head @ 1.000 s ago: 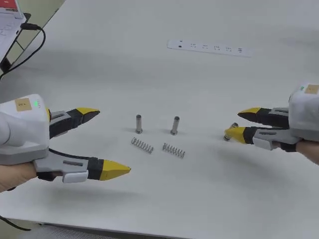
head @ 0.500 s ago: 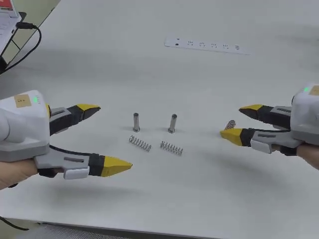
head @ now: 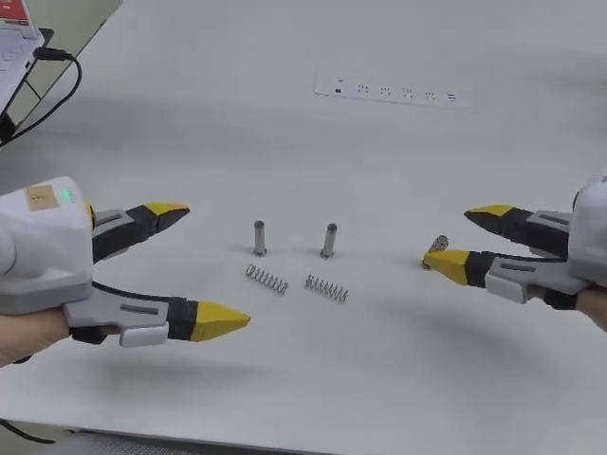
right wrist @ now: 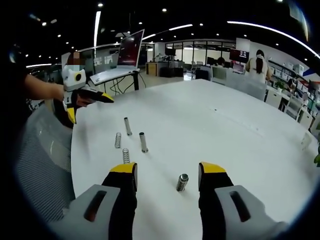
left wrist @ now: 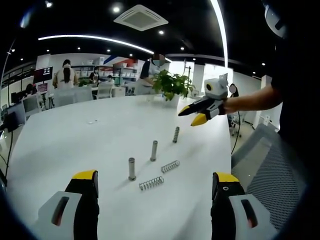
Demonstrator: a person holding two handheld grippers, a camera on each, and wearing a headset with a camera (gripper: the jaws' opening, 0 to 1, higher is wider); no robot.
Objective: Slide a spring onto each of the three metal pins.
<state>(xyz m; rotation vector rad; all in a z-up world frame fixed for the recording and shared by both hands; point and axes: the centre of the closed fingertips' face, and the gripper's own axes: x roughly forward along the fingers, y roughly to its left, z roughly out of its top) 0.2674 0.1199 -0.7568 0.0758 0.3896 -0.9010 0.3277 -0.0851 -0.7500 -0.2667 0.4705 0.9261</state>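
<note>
I count one pin (head: pixel 436 246) at three o'clock sprung (two bare pins (head: pixel 259 238), two loose springs (head: pixel 266 278) left), my left tool (head: pixel 216 266) and right tool (head: pixel 446 236) spread, empty.

The head view looks forward and down on the table (head: pixel 285 123) from its near edge. Both gripper views sit low over it, facing each other. All 3 share the 2 bare pins (head: pixel 259 238) and 2 loose springs (head: pixel 326 288).
</note>
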